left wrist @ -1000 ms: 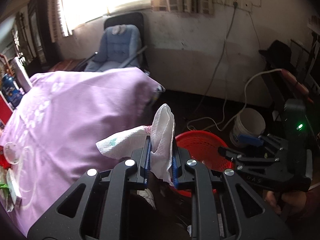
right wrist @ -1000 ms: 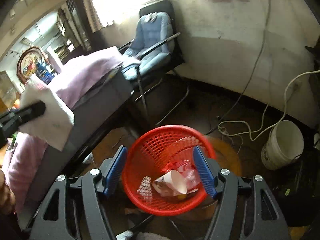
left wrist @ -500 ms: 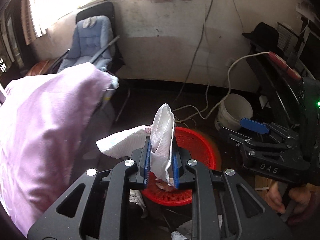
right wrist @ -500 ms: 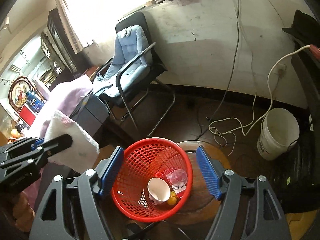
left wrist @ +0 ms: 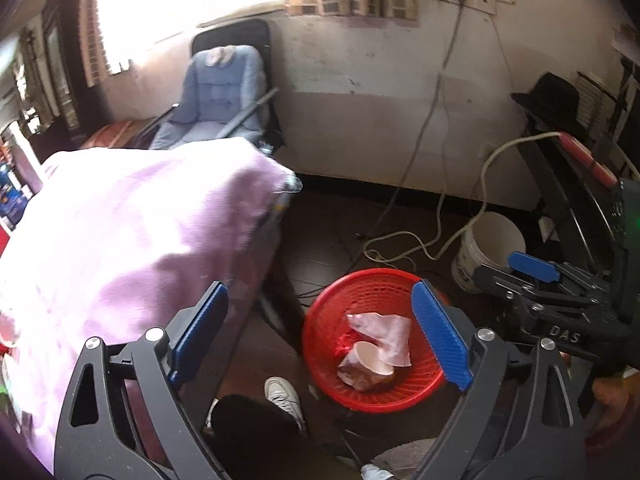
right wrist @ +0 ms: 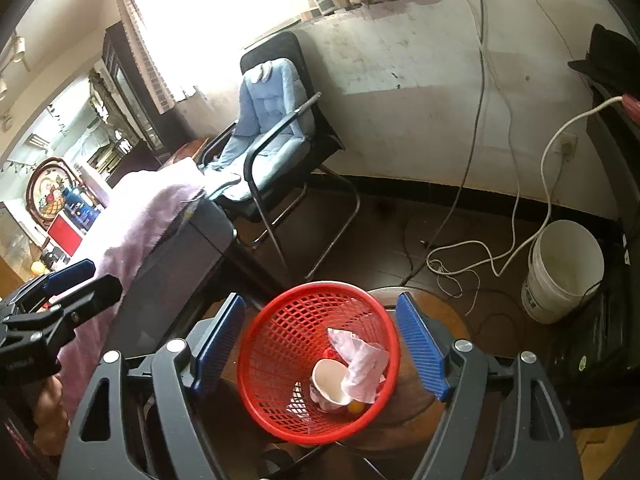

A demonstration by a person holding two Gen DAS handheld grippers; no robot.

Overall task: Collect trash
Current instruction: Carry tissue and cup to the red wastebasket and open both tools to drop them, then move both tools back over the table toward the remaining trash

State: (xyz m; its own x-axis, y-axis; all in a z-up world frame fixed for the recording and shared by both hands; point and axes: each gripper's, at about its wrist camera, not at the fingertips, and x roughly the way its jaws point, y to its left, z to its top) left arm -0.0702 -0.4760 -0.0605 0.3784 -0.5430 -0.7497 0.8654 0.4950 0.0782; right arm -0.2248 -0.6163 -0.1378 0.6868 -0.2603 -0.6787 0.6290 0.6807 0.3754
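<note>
A red mesh basket (left wrist: pixel 360 292) (right wrist: pixel 280 320) stands on a round wooden stool below both grippers. Inside it lie a crumpled white tissue (left wrist: pixel 384 328) (right wrist: pixel 360 360) and a paper cup (left wrist: pixel 372 360) (right wrist: pixel 328 384). My left gripper (left wrist: pixel 320 332) hovers above the basket with its jaws opening wide and nothing between them; the right wrist view shows it at the left edge (right wrist: pixel 92 280). My right gripper (right wrist: pixel 320 340) also hangs over the basket, its jaws opening and empty. In the left wrist view it sits at the right (left wrist: pixel 504 276).
A table draped in pink cloth (left wrist: pixel 120 240) stands left of the basket. Behind it is a chair with a blue cushion (right wrist: pixel 268 120). A white bucket (right wrist: pixel 564 268) and loose cables (right wrist: pixel 460 260) lie on the dark floor to the right. A person's white shoe (left wrist: pixel 284 396) is near the basket.
My left gripper's jaws have spread apart and the white tissue has left them; it now lies in the red basket on top of the cup.
</note>
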